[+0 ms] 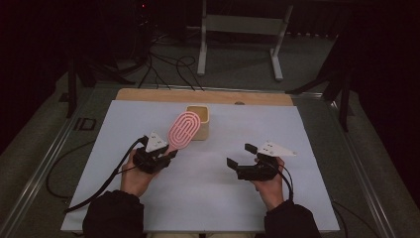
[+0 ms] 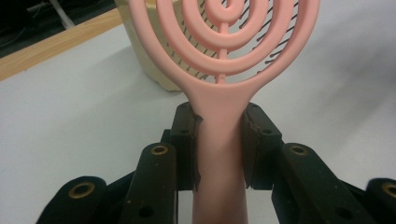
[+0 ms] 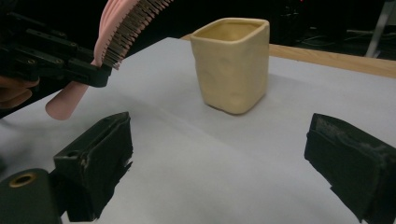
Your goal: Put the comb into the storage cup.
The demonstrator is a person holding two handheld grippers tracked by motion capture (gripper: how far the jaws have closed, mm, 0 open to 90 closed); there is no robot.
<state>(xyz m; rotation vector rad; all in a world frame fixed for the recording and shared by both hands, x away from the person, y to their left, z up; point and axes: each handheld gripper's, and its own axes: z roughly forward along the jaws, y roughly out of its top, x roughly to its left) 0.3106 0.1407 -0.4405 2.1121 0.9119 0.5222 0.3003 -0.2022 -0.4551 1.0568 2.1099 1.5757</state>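
Left gripper jaws: nearest the lens in the left gripper view, the two black jaws of the left gripper (image 2: pixel 219 144) are clenched on the handle of a pink plastic hairbrush with an oval head of looped ribs (image 2: pixel 224 51), one pad pressing each side of the handle just below the head.
Right gripper jaws: in the right gripper view the black jaws of the right gripper (image 3: pixel 219 172) stand wide and released, with bare sheet between them.
Landmark: a cream squarish cup with a dimpled wall (image 1: pixel 199 121) stands upright and open-mouthed near the far edge of the white sheet covering the table (image 1: pixel 307 208).
Hairbrush: held off the sheet, handle towards the person, head tilted up and reaching towards the cup; from the high view the head (image 1: pixel 184 130) overlaps the cup's near left side. In the right gripper view its dark bristles (image 3: pixel 133 28) face down and towards the cup, and the brush hangs to the left of the cup, clear of it.
Left gripper, high view: the left gripper (image 1: pixel 168 152) sits near the cup, on the person's side and to its left.
Right gripper, high view: the right gripper (image 1: pixel 238 154) hovers on the person's side of the cup and to its right, apart from it, jaws pointing left towards the brush side.
Wooden strip: a light wooden board edge (image 1: pixel 148 94) lies just behind the cup, beyond the sheet.
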